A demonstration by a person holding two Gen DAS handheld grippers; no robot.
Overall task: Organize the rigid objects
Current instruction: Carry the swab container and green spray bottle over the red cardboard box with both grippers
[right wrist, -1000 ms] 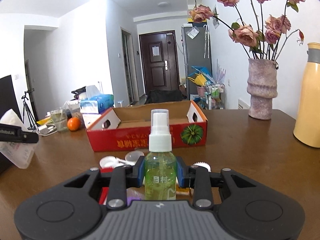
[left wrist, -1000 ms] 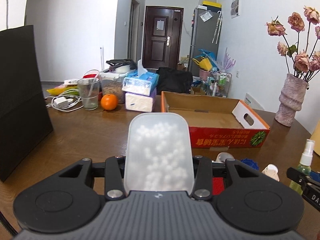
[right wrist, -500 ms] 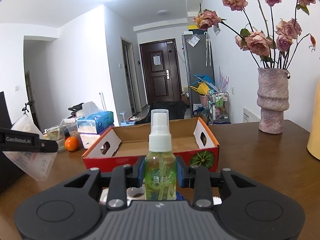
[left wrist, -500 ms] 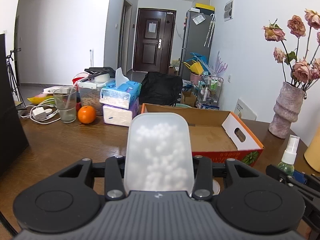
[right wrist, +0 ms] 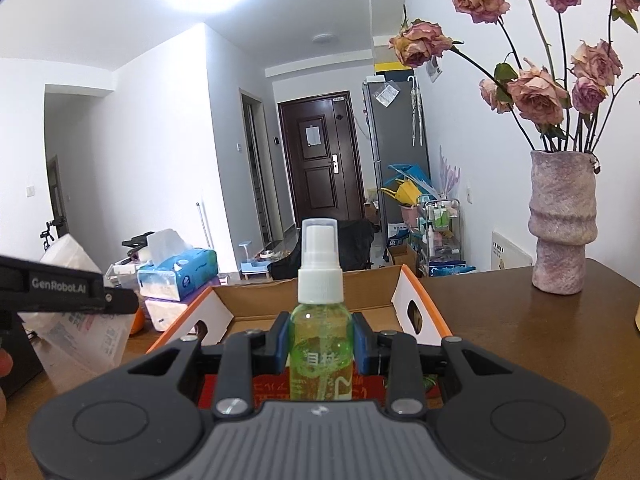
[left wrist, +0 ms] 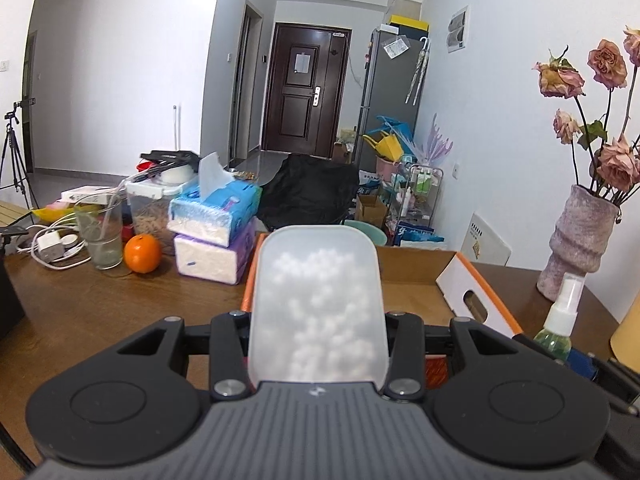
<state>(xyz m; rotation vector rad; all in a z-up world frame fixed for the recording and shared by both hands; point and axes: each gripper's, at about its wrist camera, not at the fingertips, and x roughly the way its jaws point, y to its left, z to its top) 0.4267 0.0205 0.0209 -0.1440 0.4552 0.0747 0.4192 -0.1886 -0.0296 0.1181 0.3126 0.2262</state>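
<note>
Over the last second we have lifted both loads off the table (right wrist: 520, 344) and carried them toward the cardboard box (right wrist: 304, 298): its near wall, previously well ahead and fully visible, now sits low behind the fingers in both wrist views, so we judge that we are in the transport step and that release comes next. The left gripper (left wrist: 318, 360) is clenched on the translucent container (left wrist: 318, 304), which stands upright between the jaws with white pellets visible inside. The right gripper (right wrist: 320, 346) is clamped on the green spray bottle (right wrist: 322, 344), upright, with its blue pads pressing both sides of the body. In the right wrist view the box interior appears bare, with open room across its floor. The raised end flaps with hand holes stand on either side, and the orange rim is the edge we must clear before lowering. The two grippers ride close together, the left one entering the right view's left edge, so we keep them apart during descent. The vase (right wrist: 562, 220) stands well apart on the right; the tissue packs (left wrist: 216, 232) lie just beside the box's left end.
</note>
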